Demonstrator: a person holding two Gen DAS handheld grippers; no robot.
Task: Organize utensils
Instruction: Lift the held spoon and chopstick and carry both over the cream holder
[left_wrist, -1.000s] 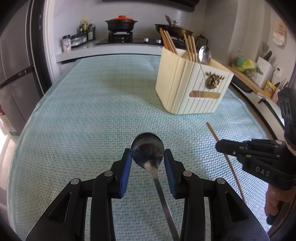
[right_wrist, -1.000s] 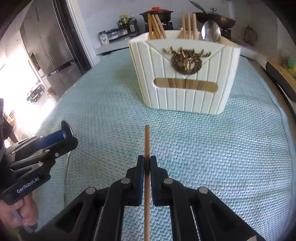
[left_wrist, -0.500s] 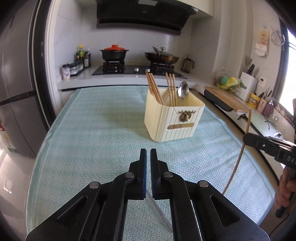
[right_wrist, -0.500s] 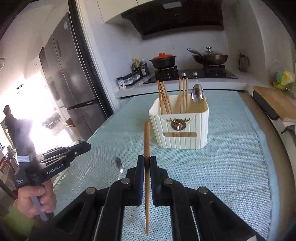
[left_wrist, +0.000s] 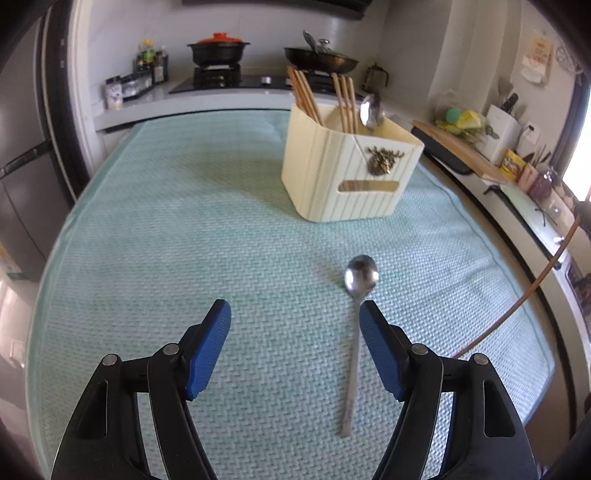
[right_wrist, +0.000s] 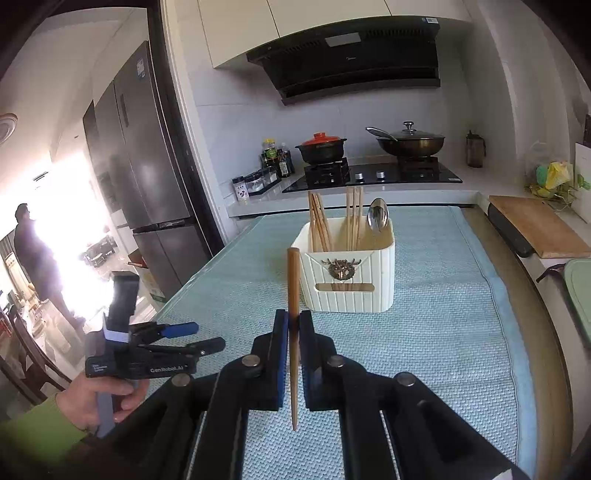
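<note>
A cream utensil holder (left_wrist: 351, 173) (right_wrist: 347, 280) stands on the teal mat, holding several chopsticks (right_wrist: 319, 225) and a spoon (right_wrist: 378, 218). A metal spoon (left_wrist: 356, 325) lies flat on the mat, its handle beside my left gripper's right finger. My left gripper (left_wrist: 295, 332) is open wide and empty above the mat; it also shows in the right wrist view (right_wrist: 184, 336). My right gripper (right_wrist: 293, 332) is shut on a wooden chopstick (right_wrist: 293, 325), held upright above the mat in front of the holder. The chopstick shows at the right edge of the left wrist view (left_wrist: 524, 291).
The teal mat (left_wrist: 184, 221) covers the table. Behind it is a counter with a stove, a black pot with a red lid (right_wrist: 321, 147) and a wok (right_wrist: 410, 142). A cutting board (right_wrist: 535, 229) lies on the right. A fridge (right_wrist: 147, 177) stands left.
My left gripper opened and let go of the spoon, which now lies on the mat. My right gripper rose with the chopstick, still shut on it.
</note>
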